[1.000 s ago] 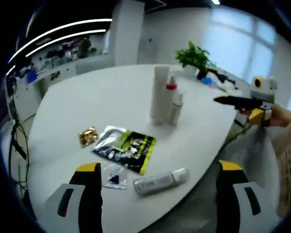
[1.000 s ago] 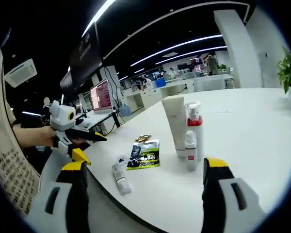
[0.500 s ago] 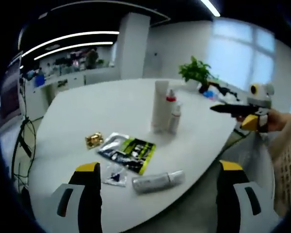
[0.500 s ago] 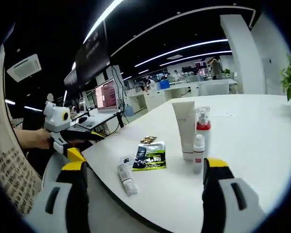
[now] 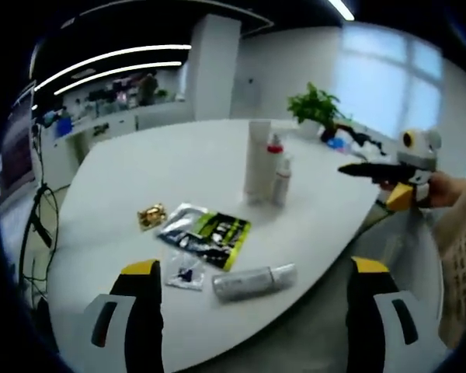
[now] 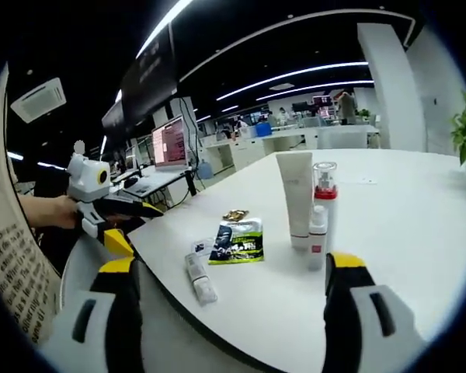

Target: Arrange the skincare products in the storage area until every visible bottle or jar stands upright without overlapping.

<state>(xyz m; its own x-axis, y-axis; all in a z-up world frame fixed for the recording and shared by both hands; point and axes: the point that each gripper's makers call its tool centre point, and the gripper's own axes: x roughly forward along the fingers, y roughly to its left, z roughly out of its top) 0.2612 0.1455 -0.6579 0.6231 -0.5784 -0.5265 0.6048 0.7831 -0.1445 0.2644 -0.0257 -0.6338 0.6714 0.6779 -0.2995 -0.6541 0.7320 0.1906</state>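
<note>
On the white table [image 5: 186, 167], three skincare products stand upright in a tight cluster: a tall white tube [image 5: 257, 159], a red-collared pump bottle [image 5: 274, 155] just beside it, and a small white bottle [image 5: 282, 180] in front of them. In the left gripper view, a grey tube [image 5: 253, 281] lies on its side near the table's edge at 6 o'clock from that cluster, well apart from it. Between them lies a green-and-black sachet [image 5: 206, 234], with a small clear packet [image 5: 185, 274] at its 7 o'clock and a gold-wrapped item [image 5: 151, 216] at its 9 o'clock. A potted plant [image 5: 317, 109] sits at the table's far side. The left gripper [image 5: 252, 322] hovers off the table's edge, jaws spread wide and empty. The right gripper [image 6: 233, 315] likewise hangs off the edge, jaws apart, gripping nothing. Nothing stands between either gripper and the products.
</note>
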